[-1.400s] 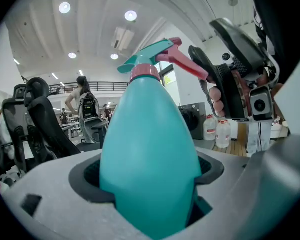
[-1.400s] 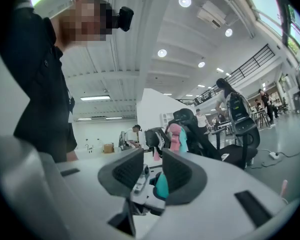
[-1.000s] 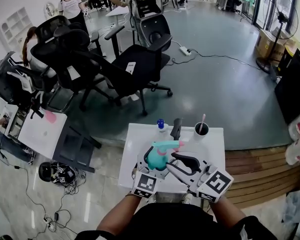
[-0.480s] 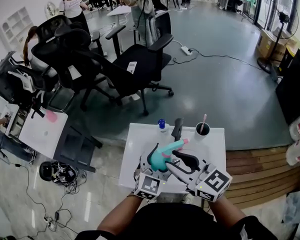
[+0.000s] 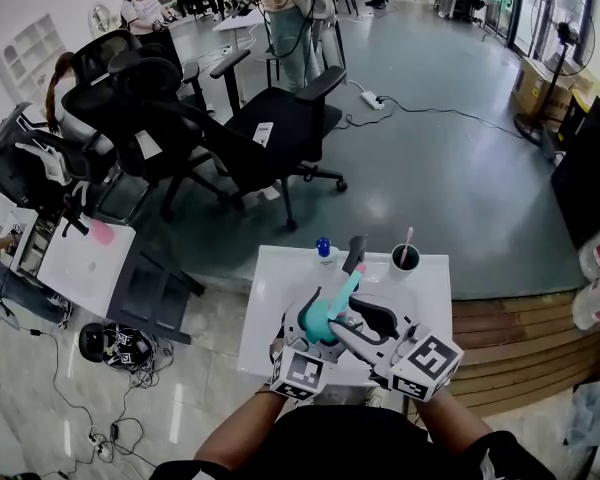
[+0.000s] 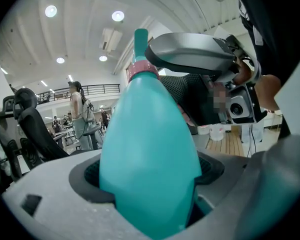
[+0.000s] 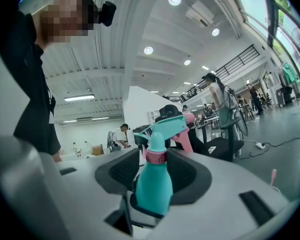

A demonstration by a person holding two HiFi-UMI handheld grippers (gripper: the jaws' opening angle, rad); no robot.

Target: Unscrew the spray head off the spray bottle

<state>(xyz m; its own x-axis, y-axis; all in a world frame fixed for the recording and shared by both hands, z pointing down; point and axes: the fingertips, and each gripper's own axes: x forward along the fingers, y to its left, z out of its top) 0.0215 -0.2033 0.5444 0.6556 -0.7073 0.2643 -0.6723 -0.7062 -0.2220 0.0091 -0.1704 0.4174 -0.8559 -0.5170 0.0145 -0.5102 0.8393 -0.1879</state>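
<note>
Left gripper (image 6: 149, 194) clamps the spray bottle (image 6: 150, 144); right gripper (image 7: 152, 176) jaws, just opening, stand loose around its pink collar (image 7: 155, 156). Spray head (image 7: 166, 126) still on.

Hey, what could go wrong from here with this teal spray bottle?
1. Only the left gripper clamps the spray bottle, on its smooth, tapered body; it may slip or spin under twisting.
2. The right gripper: its jaws have just been opening, the pink collar between them, ungripped. Reclosing off the collar could turn the bottle, not the spray head.
</note>
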